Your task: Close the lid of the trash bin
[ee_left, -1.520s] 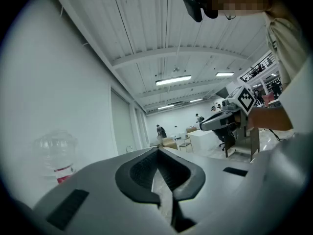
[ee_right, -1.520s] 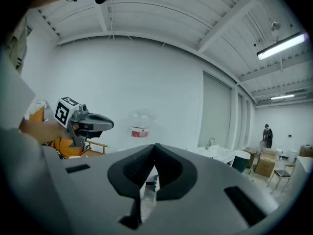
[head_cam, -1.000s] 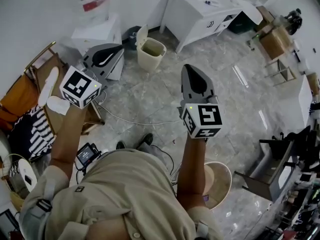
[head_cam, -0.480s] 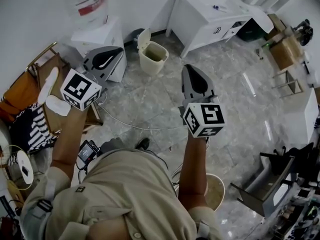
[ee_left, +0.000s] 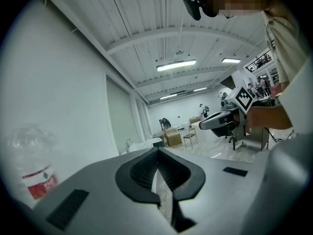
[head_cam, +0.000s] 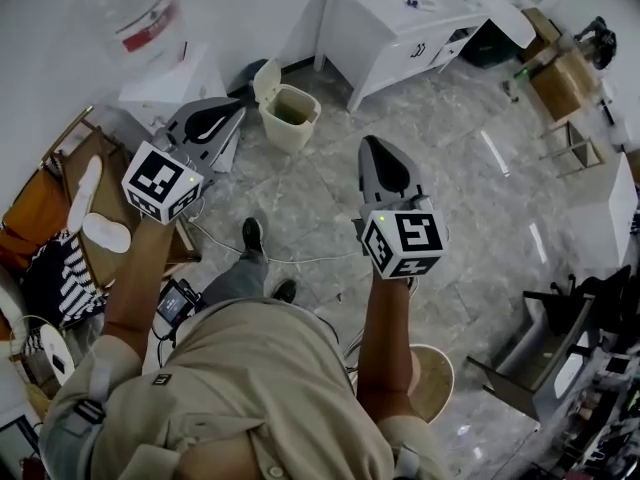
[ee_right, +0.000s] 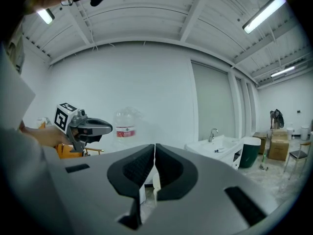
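person in a beige shirt [head_cam: 250,388] holds two grey grippers out over a grey marble floor [head_cam: 460,178]. left gripper [head_cam: 238,110] and right gripper [head_cam: 373,144] each have jaws pressed together, gripping nothing. farther ahead, a small beige plastic trash bin [head_cam: 285,133] stands on the floor, apart from both, its flap lid [head_cam: 266,78] raised upright. beyond it stands a white sink cabinet [head_cam: 400,23].

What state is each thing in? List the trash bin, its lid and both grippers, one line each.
trash bin: upright on the floor, open at the top.
lid: raised, standing up at the bin's edge, not closed.
left gripper: shut, nothing between its jaws, clear of the bin.
right gripper: shut, nothing between its jaws, clear of the bin.
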`<state>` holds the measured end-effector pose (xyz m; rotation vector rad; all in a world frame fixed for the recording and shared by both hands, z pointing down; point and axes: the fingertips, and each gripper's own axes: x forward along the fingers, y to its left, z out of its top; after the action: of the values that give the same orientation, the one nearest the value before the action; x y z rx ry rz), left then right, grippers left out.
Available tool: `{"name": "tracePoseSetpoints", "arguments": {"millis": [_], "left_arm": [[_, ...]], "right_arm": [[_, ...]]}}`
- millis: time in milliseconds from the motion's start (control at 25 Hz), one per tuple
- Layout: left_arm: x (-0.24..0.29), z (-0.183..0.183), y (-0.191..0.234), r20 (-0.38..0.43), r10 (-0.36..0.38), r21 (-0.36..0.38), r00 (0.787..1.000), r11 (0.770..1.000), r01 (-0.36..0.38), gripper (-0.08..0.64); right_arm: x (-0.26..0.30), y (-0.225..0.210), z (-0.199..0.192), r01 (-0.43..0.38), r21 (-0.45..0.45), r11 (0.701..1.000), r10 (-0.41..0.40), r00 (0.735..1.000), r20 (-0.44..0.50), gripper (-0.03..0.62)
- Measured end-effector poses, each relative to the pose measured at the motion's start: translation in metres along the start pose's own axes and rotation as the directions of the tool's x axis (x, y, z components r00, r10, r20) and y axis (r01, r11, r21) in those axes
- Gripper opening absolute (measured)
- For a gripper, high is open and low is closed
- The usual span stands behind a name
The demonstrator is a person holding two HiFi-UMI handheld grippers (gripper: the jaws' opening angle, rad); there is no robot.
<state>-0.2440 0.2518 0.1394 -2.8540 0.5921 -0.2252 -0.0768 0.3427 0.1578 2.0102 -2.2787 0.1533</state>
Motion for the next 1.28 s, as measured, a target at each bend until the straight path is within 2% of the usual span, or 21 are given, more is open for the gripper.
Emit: {"name": "tracePoseSetpoints", "arguments": {"millis": [280,480,1000,1280], "left_arm": [[0.060,-0.005,0.016,0.022,-0.070,-0.011,0.997,0.997,0.071,0.015],[0.096,-0.013,0.044,0.032,-0.109,-0.018,0.993,0.994,0.110,0.015],[0.158,-0.041,0.153,0.089,-0.175,-0.059,0.981,0.982,0.181,0.015],[0.174,-0.056,0.191,0.094,-0.165,-0.086,0.982,0.981,0.173,0.015]], "right_arm": [[0.016,-0.047,-0.004,0.086,0.008,0.996,-0.085,0.996,-0.022,0.025],[0.046,-0.071,-0.005,0.139,0.022,0.990,-0.138,0.990,-0.032,0.025],[0.145,-0.079,0.016,0.228,-0.032,0.973,-0.230,0.971,-0.068,0.025],[0.191,-0.079,0.022,0.205,-0.060,0.977,-0.210,0.973,-0.091,0.025]]}}
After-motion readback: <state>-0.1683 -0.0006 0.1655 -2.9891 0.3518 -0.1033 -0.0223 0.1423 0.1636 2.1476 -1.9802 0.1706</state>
